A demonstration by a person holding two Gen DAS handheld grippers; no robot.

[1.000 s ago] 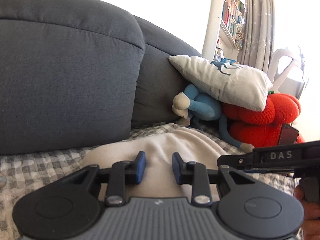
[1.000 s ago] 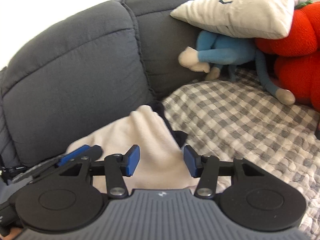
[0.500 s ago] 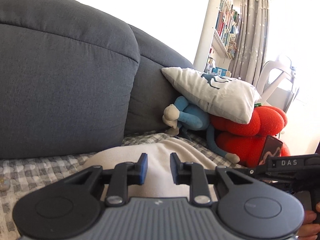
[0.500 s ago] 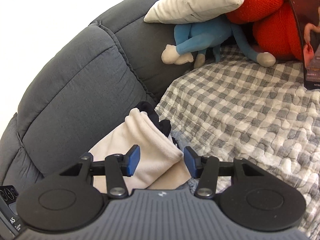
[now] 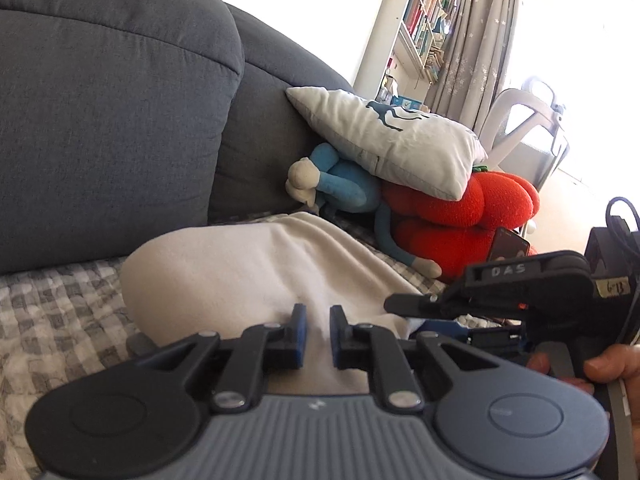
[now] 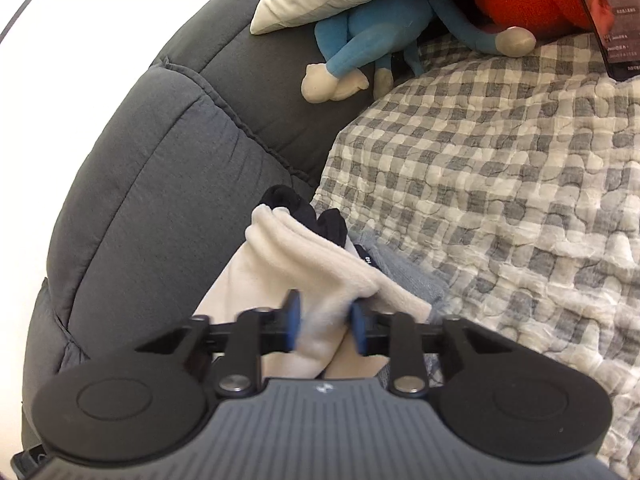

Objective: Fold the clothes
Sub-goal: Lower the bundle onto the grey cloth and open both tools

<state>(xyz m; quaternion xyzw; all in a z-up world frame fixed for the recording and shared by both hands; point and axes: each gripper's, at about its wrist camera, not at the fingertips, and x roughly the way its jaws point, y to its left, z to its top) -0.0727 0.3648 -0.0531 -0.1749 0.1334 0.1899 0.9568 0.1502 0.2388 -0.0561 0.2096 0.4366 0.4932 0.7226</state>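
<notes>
A cream garment lies bunched on the checkered quilt of a grey sofa. My left gripper has a ridge of this cloth between its blue pads, and its jaws are closing on it. The right wrist view shows a folded edge of the cream garment over a black piece and a grey one. My right gripper is rolled to one side, its jaws closing on a gathered fold of the cream cloth. A hand holds the right tool at the far right of the left wrist view.
The sofa's grey back cushions rise just behind the garment. A white pillow, a blue plush monkey and a red plush fill the sofa's right end. A phone leans against the red plush. Bare quilt stretches to the right.
Both pairs of jaws have narrowed onto the cream cloth, the right pair in the last half second. The right gripper has rolled and drawn closer over the garment's fold.
</notes>
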